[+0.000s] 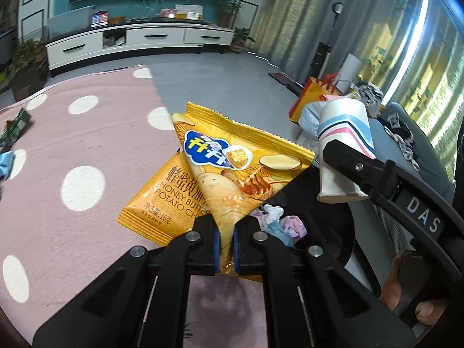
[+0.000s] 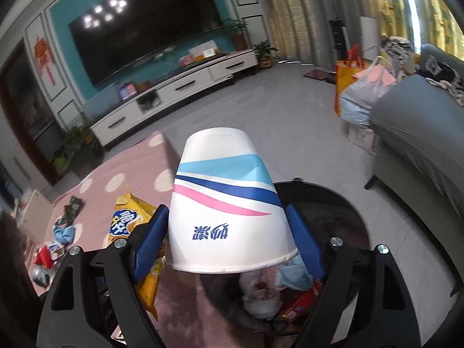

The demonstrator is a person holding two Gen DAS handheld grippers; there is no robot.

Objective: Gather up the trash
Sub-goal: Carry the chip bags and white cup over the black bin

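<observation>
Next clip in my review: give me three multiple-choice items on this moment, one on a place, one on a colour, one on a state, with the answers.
1. Where does the trash bin stand?
A. on the TV cabinet
B. on the floor beside the pink dotted rug
C. on the sofa

2. What colour is the chip bag in the left tongs?
A. yellow
B. green
C. silver

3. How is the paper cup in the right tongs held?
A. upright and full
B. crushed flat
C. upside down, rim toward the camera

Answers: 1 B, the black bin sits at the rug's edge, below the tongs. 2 A, yellow wrapper with a blue logo. 3 C, the cup's print reads inverted and its base points away.
</observation>
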